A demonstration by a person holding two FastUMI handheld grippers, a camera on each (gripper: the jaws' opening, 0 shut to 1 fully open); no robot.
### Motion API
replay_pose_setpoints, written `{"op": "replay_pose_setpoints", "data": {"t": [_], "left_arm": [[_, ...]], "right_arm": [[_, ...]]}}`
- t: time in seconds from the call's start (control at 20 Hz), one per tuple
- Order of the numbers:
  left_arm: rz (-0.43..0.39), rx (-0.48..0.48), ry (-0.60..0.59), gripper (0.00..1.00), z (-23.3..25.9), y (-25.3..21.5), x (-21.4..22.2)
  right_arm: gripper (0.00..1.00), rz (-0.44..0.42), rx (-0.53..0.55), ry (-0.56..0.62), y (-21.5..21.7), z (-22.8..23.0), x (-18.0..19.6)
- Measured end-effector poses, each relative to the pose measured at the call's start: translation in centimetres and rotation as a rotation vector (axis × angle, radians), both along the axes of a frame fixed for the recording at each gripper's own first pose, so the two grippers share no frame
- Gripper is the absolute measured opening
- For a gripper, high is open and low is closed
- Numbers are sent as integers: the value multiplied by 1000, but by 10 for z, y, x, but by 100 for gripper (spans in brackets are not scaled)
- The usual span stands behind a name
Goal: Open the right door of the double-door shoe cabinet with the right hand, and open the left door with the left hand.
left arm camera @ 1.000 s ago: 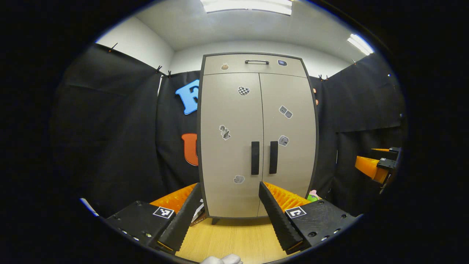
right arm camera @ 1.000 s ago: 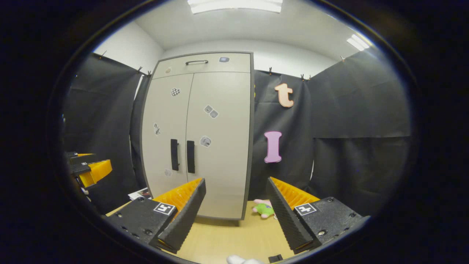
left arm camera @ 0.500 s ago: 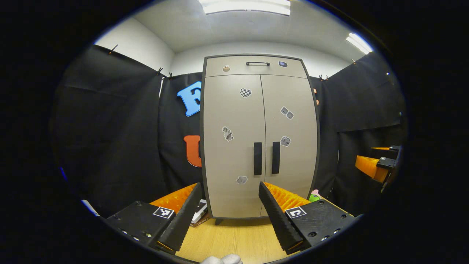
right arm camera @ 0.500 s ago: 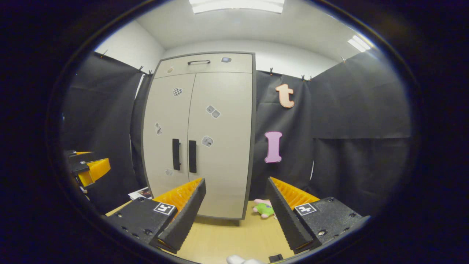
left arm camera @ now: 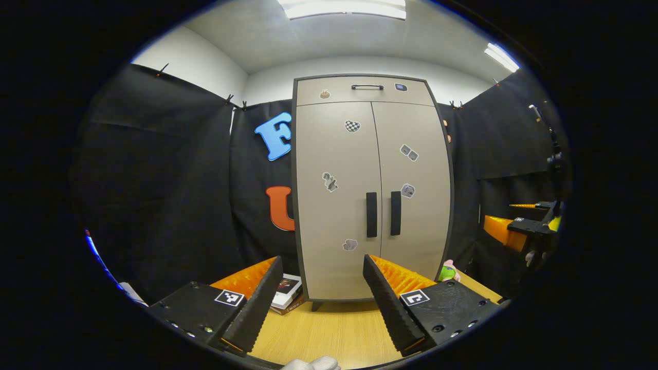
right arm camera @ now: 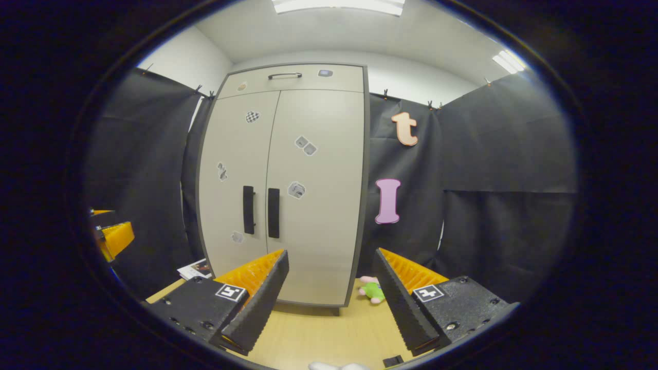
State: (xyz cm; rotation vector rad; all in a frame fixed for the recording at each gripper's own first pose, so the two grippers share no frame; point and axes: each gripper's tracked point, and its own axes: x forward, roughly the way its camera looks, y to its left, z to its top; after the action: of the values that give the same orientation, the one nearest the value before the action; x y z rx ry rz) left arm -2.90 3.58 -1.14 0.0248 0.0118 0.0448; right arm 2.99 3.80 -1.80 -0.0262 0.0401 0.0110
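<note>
We hold the left gripper (left arm camera: pixel 318 295) with fingers spread wide, gripping nothing; the shoe cabinet (left arm camera: pixel 371 190) stands at our twelve o'clock on the wooden floor (left arm camera: pixel 329 334), well apart. Both doors are closed, the left door handle (left arm camera: pixel 371 215) just beside the right door handle (right arm camera: pixel 273 213). The right gripper (right arm camera: pixel 331 293) is likewise spread and empty, the cabinet at its eleven o'clock.

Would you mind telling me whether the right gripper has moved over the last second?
Yes. In the right gripper view, the cabinet now looks larger and sits a little further right, so the right gripper has moved closer to it, jaws still open.
</note>
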Motion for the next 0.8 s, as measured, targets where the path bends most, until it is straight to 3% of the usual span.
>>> {"op": "replay_pose_setpoints", "data": {"t": [0.4, 0.8], "left_arm": [[93, 23, 27, 94, -4, 26, -19], [202, 44, 44, 96, -4, 46, -26]], "right_arm": [[100, 68, 2, 17, 76, -6, 109], [100, 87, 70, 64, 119, -14, 213]]}}
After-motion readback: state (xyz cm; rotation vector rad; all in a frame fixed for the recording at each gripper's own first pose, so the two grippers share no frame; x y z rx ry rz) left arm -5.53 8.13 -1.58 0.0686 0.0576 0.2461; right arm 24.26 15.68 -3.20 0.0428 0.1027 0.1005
